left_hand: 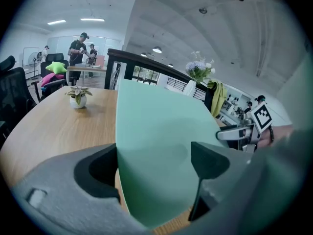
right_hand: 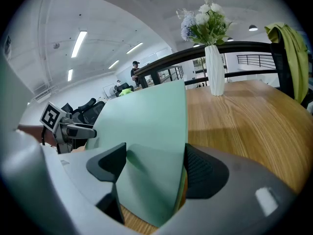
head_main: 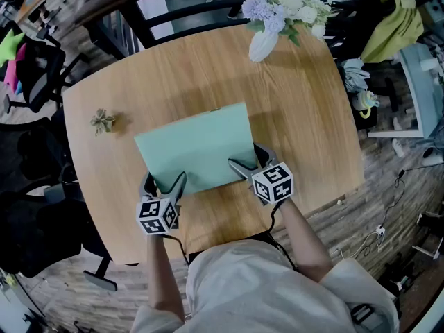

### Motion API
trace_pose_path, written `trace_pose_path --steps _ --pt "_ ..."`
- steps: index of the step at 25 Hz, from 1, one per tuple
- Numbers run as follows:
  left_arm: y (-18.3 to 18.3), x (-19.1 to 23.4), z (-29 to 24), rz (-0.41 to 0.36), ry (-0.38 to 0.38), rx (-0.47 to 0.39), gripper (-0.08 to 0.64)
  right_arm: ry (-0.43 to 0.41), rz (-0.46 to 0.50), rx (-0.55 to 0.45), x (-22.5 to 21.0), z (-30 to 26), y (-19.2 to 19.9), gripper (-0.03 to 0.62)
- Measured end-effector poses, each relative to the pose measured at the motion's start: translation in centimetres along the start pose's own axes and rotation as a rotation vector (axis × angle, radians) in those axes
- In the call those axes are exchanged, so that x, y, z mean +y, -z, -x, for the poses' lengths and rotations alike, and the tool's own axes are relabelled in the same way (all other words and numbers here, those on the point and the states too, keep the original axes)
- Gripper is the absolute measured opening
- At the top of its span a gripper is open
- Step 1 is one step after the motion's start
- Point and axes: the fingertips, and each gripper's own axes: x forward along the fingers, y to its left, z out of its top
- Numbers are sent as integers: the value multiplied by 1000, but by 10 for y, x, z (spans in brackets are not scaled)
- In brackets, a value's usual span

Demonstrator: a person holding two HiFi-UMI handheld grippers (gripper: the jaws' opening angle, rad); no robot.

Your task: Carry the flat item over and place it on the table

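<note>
A mint-green flat sheet [head_main: 198, 148] hangs just above the middle of the wooden table [head_main: 305, 109], its far edge tilted up and throwing a shadow. My left gripper [head_main: 166, 180] is shut on its near left corner, one jaw over the sheet and one under. At the near right corner my right gripper [head_main: 248, 159] is shut on the sheet the same way. In the left gripper view the sheet [left_hand: 156, 136] fills the gap between the left gripper's [left_hand: 154, 165] jaws. The right gripper view shows the sheet [right_hand: 146, 126] running through my right gripper [right_hand: 151, 165].
A white vase of flowers [head_main: 263, 44] stands at the table's far edge. A small potted plant [head_main: 104, 121] sits at the left. Black chairs [head_main: 31, 75] stand left of the table and a dark railing [head_main: 173, 9] runs beyond it. People stand far off.
</note>
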Motion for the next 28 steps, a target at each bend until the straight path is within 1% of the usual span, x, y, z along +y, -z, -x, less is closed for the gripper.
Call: trace_pose_path --steps 14,28 --pt "11 6 -6 24 0 32 474 -8 -34 36 -1 -7 8 383" --pt "16 9 -12 46 3 53 474 -15 -46 53 -4 -14 11 385"
